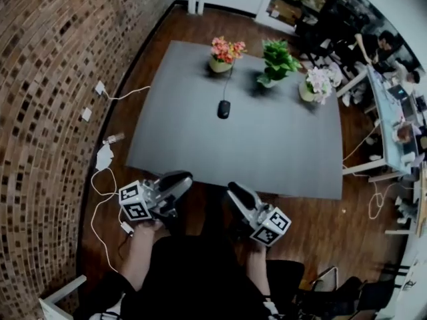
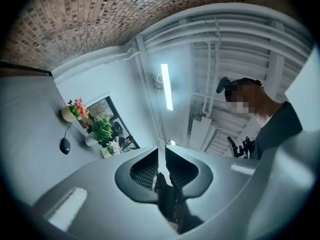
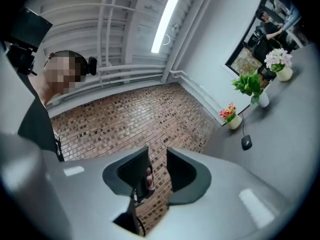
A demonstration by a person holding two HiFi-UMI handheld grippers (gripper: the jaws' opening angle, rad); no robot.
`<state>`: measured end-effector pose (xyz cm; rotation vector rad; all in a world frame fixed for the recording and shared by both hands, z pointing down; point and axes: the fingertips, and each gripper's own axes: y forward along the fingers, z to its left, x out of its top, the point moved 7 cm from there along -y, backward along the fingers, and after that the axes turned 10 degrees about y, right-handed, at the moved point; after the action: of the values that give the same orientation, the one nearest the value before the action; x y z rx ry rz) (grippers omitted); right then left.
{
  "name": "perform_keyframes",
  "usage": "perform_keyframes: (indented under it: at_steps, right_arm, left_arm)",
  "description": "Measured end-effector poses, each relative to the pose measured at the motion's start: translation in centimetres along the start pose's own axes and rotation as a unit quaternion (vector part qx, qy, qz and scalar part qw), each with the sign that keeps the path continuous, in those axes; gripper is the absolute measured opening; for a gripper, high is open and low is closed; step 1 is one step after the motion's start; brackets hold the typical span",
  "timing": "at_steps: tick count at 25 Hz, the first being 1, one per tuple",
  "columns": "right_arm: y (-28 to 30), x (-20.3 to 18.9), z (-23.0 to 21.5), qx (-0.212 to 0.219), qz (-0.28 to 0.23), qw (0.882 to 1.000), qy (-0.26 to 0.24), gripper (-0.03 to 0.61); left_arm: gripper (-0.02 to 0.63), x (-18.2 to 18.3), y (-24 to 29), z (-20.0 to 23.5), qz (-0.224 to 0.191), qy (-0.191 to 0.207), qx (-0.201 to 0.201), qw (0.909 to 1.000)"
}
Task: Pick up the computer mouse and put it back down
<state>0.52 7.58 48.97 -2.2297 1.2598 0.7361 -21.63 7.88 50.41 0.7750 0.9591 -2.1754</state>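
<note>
In the left gripper view, the jaws of the left gripper (image 2: 161,150) stand all but together, with only a thin slit of light between them and nothing in it. In the right gripper view, the jaws of the right gripper (image 3: 157,153) stand apart with a clear gap, and only the brick wall (image 3: 130,119) shows through it; they hold nothing. In the head view both grippers sit at the lower middle of the frame, the left gripper (image 1: 177,179) and the right gripper (image 1: 235,192) side by side, just off the near edge of the grey table (image 1: 267,149) and over the wooden floor (image 1: 200,199). The computer mouse (image 1: 223,109) lies on the table in the upper middle of the frame, well apart from both grippers, and its cord (image 1: 228,82) runs up toward a pot of pink and orange flowers (image 1: 224,53). To the right of that pot along the far edge stand a green plant (image 1: 276,61) and a pot of white flowers (image 1: 317,84). White cables (image 1: 100,199) lie on the floor at the left, beside the brick wall.
</note>
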Motion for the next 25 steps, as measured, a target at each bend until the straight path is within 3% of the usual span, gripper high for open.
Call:
perform_keyframes:
  at_steps: [6,12,15,25]
  right_arm:
    - [-2.3,-5.5,6.3,-0.035,-0.002,0.999,-0.008,0.084]
    - [-3.8,-3.6,9.8,-0.010,-0.030,0.998,-0.056,0.000]
    - [-3.8,-2.4,10.9,0.008,-0.036,0.997,-0.067,0.000]
    - [-10.3,-0.2,11.5,0.031,-0.069,0.994,-0.080,0.000]
  left_arm:
    - [0.048,-1.6,-2.8,-5.5,0.003,-0.025,-0.043,0.9988]
    - [0.048,-0.2,-2.5,-9.9,0.000,0.009,-0.067,0.9977]
    - [0.048,-0.2,-1.7,-11.2,0.008,0.028,-0.063,0.9976]
    - [0.048,-4.7,4.0,-16.0,0.062,0.029,-0.068,0.9953]
